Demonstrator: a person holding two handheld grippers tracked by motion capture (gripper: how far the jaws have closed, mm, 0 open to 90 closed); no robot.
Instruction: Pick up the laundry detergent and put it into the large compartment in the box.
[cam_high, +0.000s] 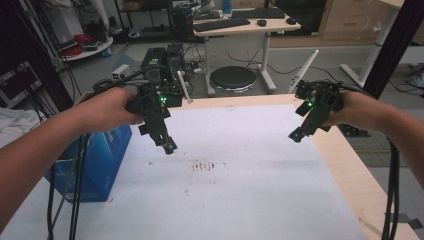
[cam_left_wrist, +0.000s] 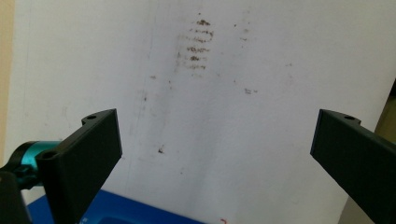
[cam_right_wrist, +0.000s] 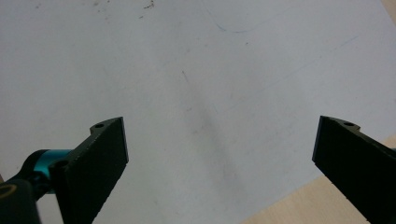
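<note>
White sheet (cam_high: 240, 190) btwn both grippers lies open; blue box (cam_high: 95, 165) blocks table's left edge.

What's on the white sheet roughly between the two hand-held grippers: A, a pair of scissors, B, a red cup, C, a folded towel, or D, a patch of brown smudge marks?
D: a cluster of brown smudge marks lies on the white sheet, also seen ahead of the open jaws in the left gripper view.
</note>
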